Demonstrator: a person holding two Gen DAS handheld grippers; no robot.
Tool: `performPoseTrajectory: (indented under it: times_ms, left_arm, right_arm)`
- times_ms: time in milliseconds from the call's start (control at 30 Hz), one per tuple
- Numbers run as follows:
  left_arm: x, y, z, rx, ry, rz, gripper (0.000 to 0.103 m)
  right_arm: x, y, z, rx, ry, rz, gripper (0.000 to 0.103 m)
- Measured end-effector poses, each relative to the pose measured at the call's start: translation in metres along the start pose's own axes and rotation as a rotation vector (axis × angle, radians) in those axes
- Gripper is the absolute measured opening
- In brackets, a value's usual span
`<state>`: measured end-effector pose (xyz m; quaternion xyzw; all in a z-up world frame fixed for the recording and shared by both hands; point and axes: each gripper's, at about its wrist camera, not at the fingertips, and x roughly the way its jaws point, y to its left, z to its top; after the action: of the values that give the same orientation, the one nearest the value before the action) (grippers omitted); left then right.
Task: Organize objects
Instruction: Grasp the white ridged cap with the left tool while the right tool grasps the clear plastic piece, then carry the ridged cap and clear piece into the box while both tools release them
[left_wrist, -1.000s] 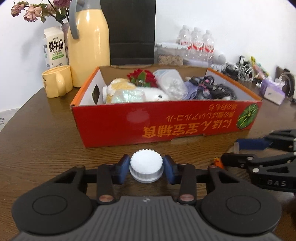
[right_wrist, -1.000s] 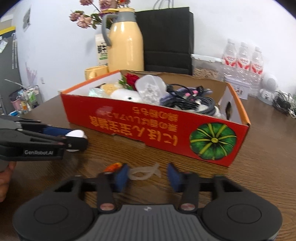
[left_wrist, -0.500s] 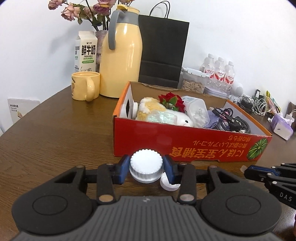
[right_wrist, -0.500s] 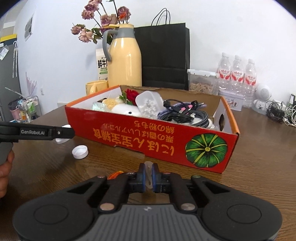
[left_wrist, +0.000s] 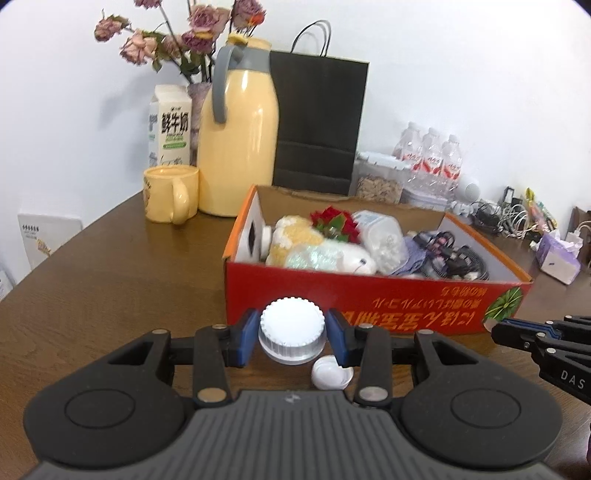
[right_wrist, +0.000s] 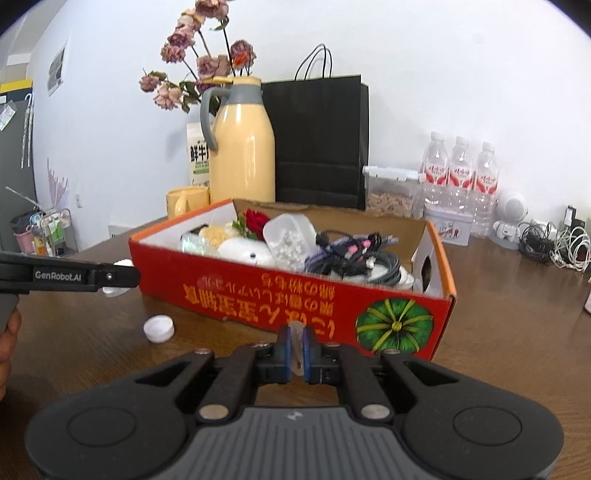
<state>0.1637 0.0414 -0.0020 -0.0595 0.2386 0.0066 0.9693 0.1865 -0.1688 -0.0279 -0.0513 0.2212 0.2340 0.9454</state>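
From the left wrist view, the left claw (left_wrist: 291, 338) has its blue pads clamped on a white ribbed cap (left_wrist: 291, 328), jaws only part way apart because the cap fills the gap, and it sits just in front of the red cardboard box (left_wrist: 369, 295). A smaller white cap (left_wrist: 331, 373) lies open side up on the brown wooden bench (left_wrist: 110, 280), right below the left claw's right finger. The box is stuffed: a plush toy (left_wrist: 314, 251), a red flower (left_wrist: 334, 223), a clear container of white bits (left_wrist: 382, 240) and a tangle of cables (left_wrist: 450, 254). Behind it stand a yellow thermos jug (left_wrist: 240, 147), a yellow mug (left_wrist: 171, 199), a milk carton (left_wrist: 170, 125) and a black paper bag (left_wrist: 317, 125). The tip of the right claw (left_wrist: 496, 326) pokes in from the right edge. Over in the right wrist view, the right claw (right_wrist: 295, 350) is squeezed nearly all the way closed on a thin translucent plastic piece (right_wrist: 296, 332), close to the box's front wall (right_wrist: 295, 295) near the pumpkin print. The small cap (right_wrist: 159, 328) is on the bench off to the left, and the left claw (right_wrist: 114, 284) reaches in from that side with the ribbed cap mostly hidden behind its finger. A bit of the person's hand (right_wrist: 9, 339) shows at the far left edge.
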Motion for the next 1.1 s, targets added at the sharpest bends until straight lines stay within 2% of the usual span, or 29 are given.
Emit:
performPoseTrajectory:
  times_ms: [233,500,833,933,1100]
  left_arm:
    - [-0.004,-0.016,0.024,0.031,-0.051,-0.017,0.041]
    - [0.008,-0.034,0.058,0.051,-0.108,-0.036,0.041]
    - [0.056,-0.048,0.088,0.024,-0.105,0.006,0.041]
    - [0.078,-0.048,0.089,0.003,-0.096,0.039,0.041]
    - [0.096,-0.044,0.08,0.023,-0.049,0.052,0.041]
  right_arm:
    - [-0.007,0.002,0.027,-0.017,-0.072,-0.003,0.006]
    - [0.01,0.007,0.059,-0.019,-0.116,-0.003,0.006]
    - [0.061,0.006,0.087,0.017,-0.117,-0.019,0.006]
    - [0.079,0.003,0.084,0.041,-0.109,-0.034,0.005]
    - [0.096,0.0,0.072,0.029,-0.052,-0.035,0.005]
